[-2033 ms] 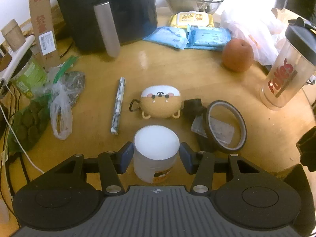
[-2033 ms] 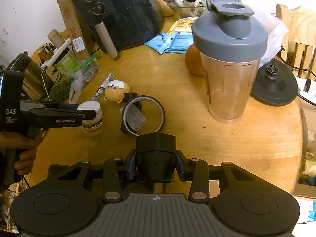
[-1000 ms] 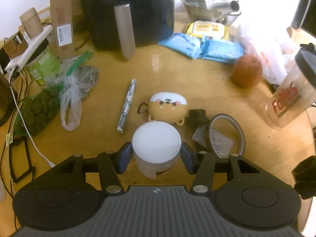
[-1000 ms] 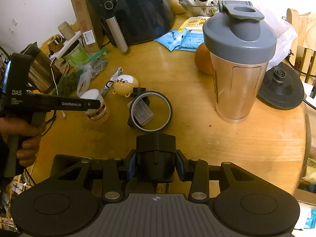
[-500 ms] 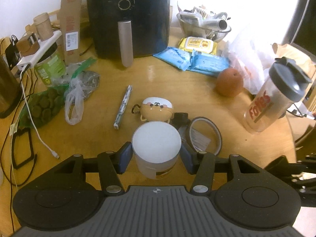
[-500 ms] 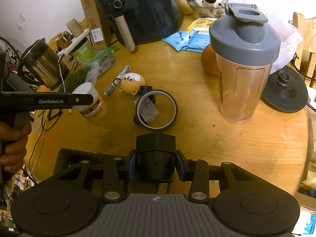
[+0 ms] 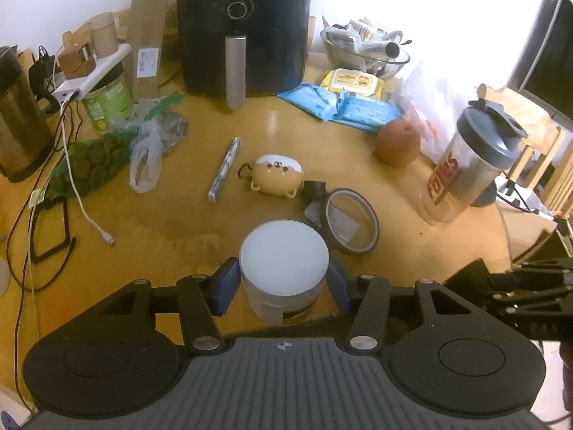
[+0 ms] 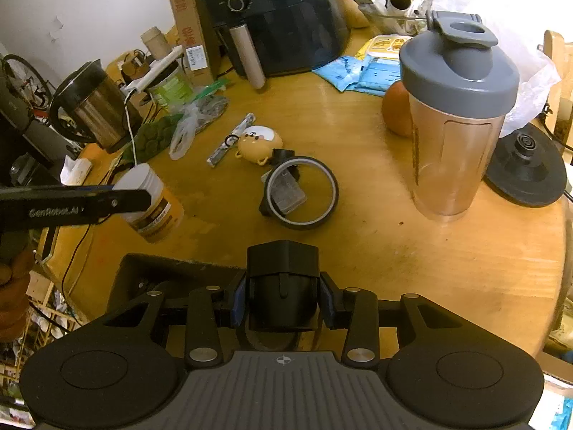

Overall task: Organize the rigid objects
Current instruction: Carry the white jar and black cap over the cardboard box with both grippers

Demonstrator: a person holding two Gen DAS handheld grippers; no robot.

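My left gripper (image 7: pixel 283 286) is shut on a white-lidded jar (image 7: pixel 284 265) and holds it above the wooden table (image 7: pixel 186 222); the jar also shows in the right wrist view (image 8: pixel 150 202). My right gripper (image 8: pixel 283 299) is shut on a black cylindrical object (image 8: pixel 283 286) above a dark box (image 8: pixel 172 272) at the table's near edge. On the table lie a bear-shaped case (image 7: pixel 275 175), a tape roll (image 7: pixel 352 220), a wrapped stick (image 7: pixel 224 168) and a small black part (image 7: pixel 314 189).
A shaker bottle (image 8: pixel 454 118) stands at the right with an orange fruit (image 7: pixel 397 143) behind it. A black air fryer (image 7: pixel 243 28), wipe packs (image 7: pixel 340 104), a bowl (image 7: pixel 365 50), bags (image 7: pixel 143 157), cables (image 7: pixel 82 200) and a kettle (image 8: pixel 96 107) crowd the back and left.
My left gripper has lifted the jar higher and drawn it back toward the near edge. My right gripper has also risen a little, still holding the black object.
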